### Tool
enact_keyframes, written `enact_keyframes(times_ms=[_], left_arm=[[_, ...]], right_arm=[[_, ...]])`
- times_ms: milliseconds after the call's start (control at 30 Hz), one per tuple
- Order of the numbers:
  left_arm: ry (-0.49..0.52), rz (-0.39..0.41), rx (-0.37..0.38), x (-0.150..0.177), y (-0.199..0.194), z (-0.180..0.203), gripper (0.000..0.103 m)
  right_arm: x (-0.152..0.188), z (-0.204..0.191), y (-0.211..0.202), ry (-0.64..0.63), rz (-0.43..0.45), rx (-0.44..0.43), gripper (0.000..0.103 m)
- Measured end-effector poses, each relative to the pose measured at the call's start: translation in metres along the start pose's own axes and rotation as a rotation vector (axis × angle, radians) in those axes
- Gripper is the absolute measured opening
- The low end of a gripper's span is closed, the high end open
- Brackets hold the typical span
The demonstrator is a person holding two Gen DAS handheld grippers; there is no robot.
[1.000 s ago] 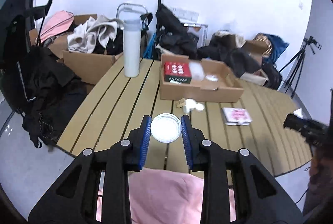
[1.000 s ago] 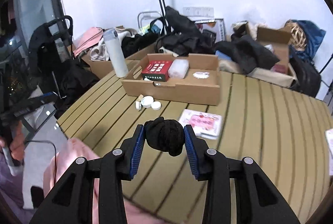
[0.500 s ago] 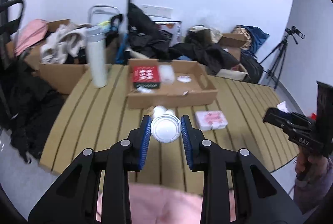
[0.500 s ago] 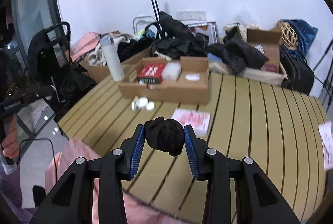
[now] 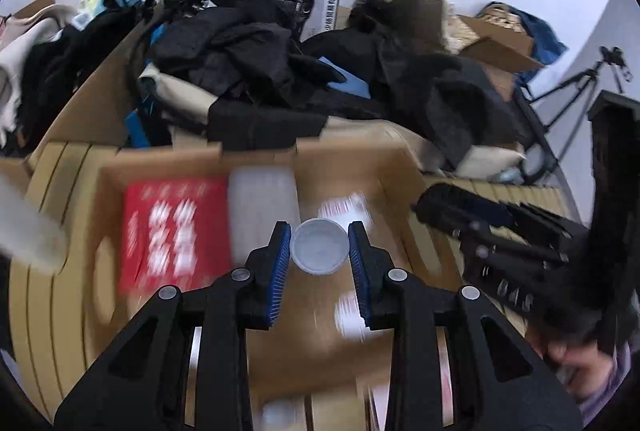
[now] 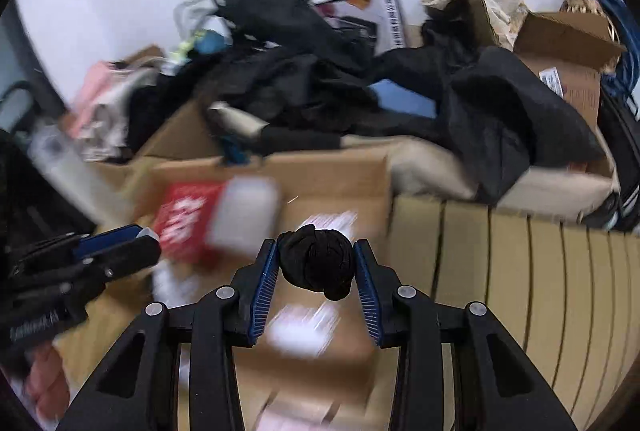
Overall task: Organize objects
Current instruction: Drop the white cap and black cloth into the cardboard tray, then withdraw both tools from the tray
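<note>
My left gripper (image 5: 319, 254) is shut on a round white lid (image 5: 319, 247) and holds it over the open cardboard box (image 5: 352, 155). My right gripper (image 6: 315, 273) is shut on a black balled-up cloth (image 6: 316, 267), also over the cardboard box (image 6: 320, 167). Inside the box lie a red packet (image 5: 172, 227) and a translucent white container (image 5: 262, 207); both also show in the right wrist view, the packet (image 6: 182, 219) and the container (image 6: 246, 215). Each gripper sees the other: the right one (image 5: 500, 231) and the left one (image 6: 80, 259). The view is motion-blurred.
The box stands on a slatted wooden table (image 6: 520, 271). Behind it are piles of black clothes (image 5: 248, 63), more cardboard boxes (image 6: 568, 43) and a tripod (image 5: 580, 83). A white bottle (image 5: 24, 223) stands at the left, blurred.
Both grippers have moved forward from the table's near edge to over the cardboard box, still holding the lid and the black cloth. The box now fills the lower view.
</note>
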State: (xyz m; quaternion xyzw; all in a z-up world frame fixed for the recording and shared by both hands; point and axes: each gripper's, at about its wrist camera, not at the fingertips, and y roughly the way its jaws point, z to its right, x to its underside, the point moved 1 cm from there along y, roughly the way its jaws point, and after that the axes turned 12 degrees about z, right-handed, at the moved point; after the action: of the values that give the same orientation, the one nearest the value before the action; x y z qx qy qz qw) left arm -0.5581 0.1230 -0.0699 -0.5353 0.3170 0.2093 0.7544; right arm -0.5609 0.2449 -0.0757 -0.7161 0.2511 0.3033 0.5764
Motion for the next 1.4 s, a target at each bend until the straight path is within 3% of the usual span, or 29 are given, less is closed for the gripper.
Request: enact_keyframes(times_ms=[67, 100, 133, 200, 233, 267, 367, 467, 533, 667, 800, 1000, 1133, 1233, 1400], left_arm=[[0.000, -0.023, 0.004, -0.002, 0.029, -0.003, 0.036], [0.011, -0.042, 0.000, -0.002, 0.039, -0.004, 0.049], [0.024, -0.053, -0.023, -0.004, 0.044, -0.007, 0.051], [0.015, -0.009, -0.037, -0.008, 0.037, -0.017, 0.054], [0.008, 0.016, -0.025, -0.009, 0.027, -0.023, 0.061], [0.000, 0.041, -0.023, -0.011, 0.016, -0.029, 0.069], [-0.008, 0.093, -0.062, -0.017, -0.022, -0.045, 0.073], [0.049, 0.094, -0.112, -0.014, -0.067, -0.054, 0.084], [0.108, 0.126, -0.172, -0.005, -0.102, -0.055, 0.086], [0.232, 0.135, -0.289, 0.019, -0.164, -0.051, 0.096], [0.225, 0.144, -0.359, 0.041, -0.222, -0.052, 0.100], [0.147, 0.233, -0.454, 0.098, -0.301, -0.039, 0.101], [0.111, 0.282, -0.399, 0.150, -0.357, -0.023, 0.103], [0.074, 0.290, -0.338, 0.197, -0.391, -0.015, 0.103], [0.107, 0.253, -0.303, 0.232, -0.401, -0.003, 0.103]], right_arm=[[-0.008, 0.011, 0.024, 0.026, -0.015, -0.016, 0.042], [-0.010, 0.013, 0.031, 0.020, -0.016, -0.016, 0.043], [-0.012, 0.014, 0.037, -0.011, -0.002, 0.017, 0.047], [-0.014, 0.013, 0.038, -0.062, 0.050, 0.063, 0.069], [-0.014, 0.013, 0.035, -0.063, 0.072, 0.045, 0.080], [-0.014, 0.014, 0.032, -0.045, 0.089, 0.022, 0.081], [-0.014, 0.018, 0.023, -0.005, 0.098, 0.000, 0.081], [-0.016, 0.016, -0.004, 0.022, 0.096, -0.041, 0.081], [-0.016, 0.013, -0.025, 0.005, 0.093, -0.051, 0.081], [-0.012, 0.000, -0.090, -0.052, 0.087, -0.070, 0.081], [-0.002, -0.018, -0.165, -0.124, 0.114, -0.086, 0.081], [0.054, -0.044, -0.266, -0.161, 0.184, -0.123, 0.081], [0.112, -0.059, -0.317, -0.137, 0.219, -0.168, 0.082], [0.170, -0.074, -0.345, -0.122, 0.192, -0.191, 0.083], [0.226, -0.093, -0.353, -0.160, 0.119, -0.179, 0.083]])
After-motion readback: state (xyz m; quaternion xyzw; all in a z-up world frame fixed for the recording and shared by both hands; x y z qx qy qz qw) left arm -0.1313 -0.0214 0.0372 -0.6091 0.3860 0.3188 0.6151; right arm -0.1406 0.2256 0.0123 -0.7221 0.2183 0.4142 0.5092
